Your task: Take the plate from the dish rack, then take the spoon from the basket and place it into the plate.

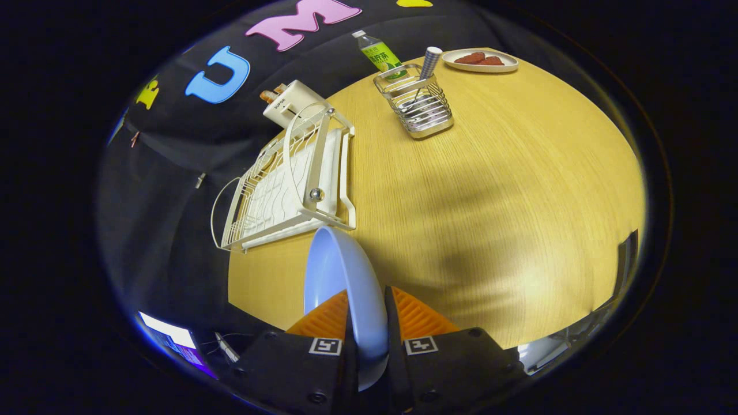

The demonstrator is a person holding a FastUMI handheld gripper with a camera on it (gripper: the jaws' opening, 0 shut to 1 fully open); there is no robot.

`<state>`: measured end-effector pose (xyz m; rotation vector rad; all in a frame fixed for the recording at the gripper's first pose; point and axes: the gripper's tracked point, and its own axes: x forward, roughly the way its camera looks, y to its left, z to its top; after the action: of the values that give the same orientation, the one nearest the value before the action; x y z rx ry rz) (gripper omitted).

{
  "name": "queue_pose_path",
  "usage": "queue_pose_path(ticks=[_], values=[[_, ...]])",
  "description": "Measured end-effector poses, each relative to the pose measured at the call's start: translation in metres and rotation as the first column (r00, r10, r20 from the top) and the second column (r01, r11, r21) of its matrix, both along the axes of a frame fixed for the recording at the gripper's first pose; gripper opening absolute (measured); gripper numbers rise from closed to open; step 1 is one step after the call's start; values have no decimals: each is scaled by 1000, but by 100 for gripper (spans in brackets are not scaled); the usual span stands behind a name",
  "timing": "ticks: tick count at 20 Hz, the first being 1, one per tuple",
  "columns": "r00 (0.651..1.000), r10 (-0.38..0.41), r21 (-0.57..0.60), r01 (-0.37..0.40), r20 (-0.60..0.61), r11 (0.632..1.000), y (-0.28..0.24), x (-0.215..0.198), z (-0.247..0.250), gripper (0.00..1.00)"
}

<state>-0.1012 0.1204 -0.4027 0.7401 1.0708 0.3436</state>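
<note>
A light blue plate [340, 276] stands on edge between my two fingers, held up above the wooden table [490, 196]. My gripper [367, 314] is shut on its rim, one finger on each face. Just beyond the plate lies the white wire dish rack [288, 178], with no dishes in it. Farther off across the table stands a wire basket [418, 106], and a spoon's grey handle [429, 62] sticks up out of it.
A white plate with reddish food [481, 60] sits at the far edge of the table, beside a green-labelled bottle [377, 53]. A white boxy appliance [288, 101] stands behind the rack. The wide table stretch right of the rack lies bare.
</note>
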Motion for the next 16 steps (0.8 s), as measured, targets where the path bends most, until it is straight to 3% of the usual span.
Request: queue_pose_path(ticks=[3, 6, 9, 10, 12, 14, 16], values=[[999, -43, -46, 42, -20, 998, -11, 10, -17, 27], [999, -32, -141, 27, -29, 990, -23, 11, -32, 45], [1000, -18, -215, 16, -8, 977, -38, 17, -36, 54], [1000, -20, -224, 21, 3, 974, -43, 20, -32, 68], [997, -29, -276, 48, 72, 960, -64, 32, -18, 81], [981, -17, -320, 79, 193, 944, -85, 51, 17, 81], [940, 22, -370, 112, 339, 922, -106, 75, 60, 81]])
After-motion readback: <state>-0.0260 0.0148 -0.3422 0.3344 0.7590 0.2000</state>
